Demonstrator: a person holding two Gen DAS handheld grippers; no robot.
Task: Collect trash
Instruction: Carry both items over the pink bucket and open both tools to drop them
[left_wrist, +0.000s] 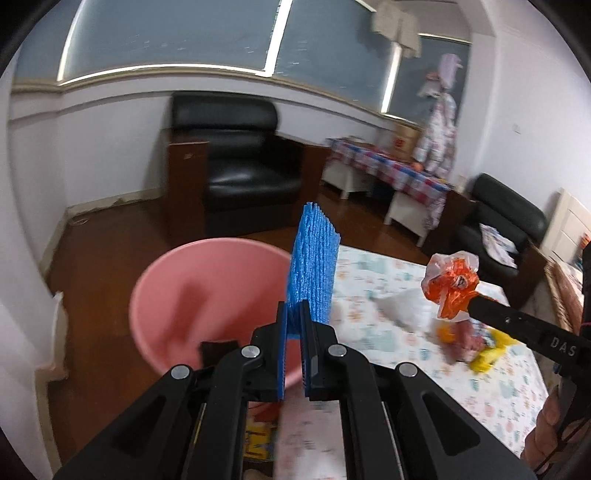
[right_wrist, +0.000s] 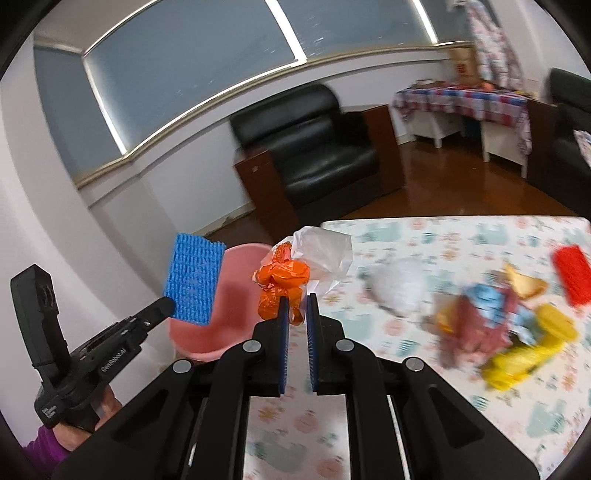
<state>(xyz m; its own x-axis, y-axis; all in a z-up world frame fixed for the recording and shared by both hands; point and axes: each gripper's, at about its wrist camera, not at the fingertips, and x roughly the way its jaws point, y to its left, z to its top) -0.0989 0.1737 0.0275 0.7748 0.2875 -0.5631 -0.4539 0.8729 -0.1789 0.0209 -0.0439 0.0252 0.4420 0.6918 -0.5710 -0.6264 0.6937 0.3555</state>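
My left gripper (left_wrist: 293, 310) is shut on a blue foam net sleeve (left_wrist: 313, 266) and holds it upright over the right rim of the pink bin (left_wrist: 192, 295). It also shows in the right wrist view (right_wrist: 194, 278), with the left gripper (right_wrist: 168, 304) beside the pink bin (right_wrist: 236, 288). My right gripper (right_wrist: 295, 301) is shut on a crumpled orange and clear plastic wrapper (right_wrist: 288, 280), held above the table's left edge near the bin. In the left wrist view the wrapper (left_wrist: 452, 284) hangs at the right gripper's tip (left_wrist: 474, 301).
A table with a patterned cloth (right_wrist: 424, 369) carries a white crumpled bag (right_wrist: 397, 286), a blurred pile of coloured wrappers (right_wrist: 495, 321), a yellow piece (right_wrist: 528, 350) and a red foam net (right_wrist: 572, 278). A black armchair (right_wrist: 317, 147) stands behind on the wooden floor.
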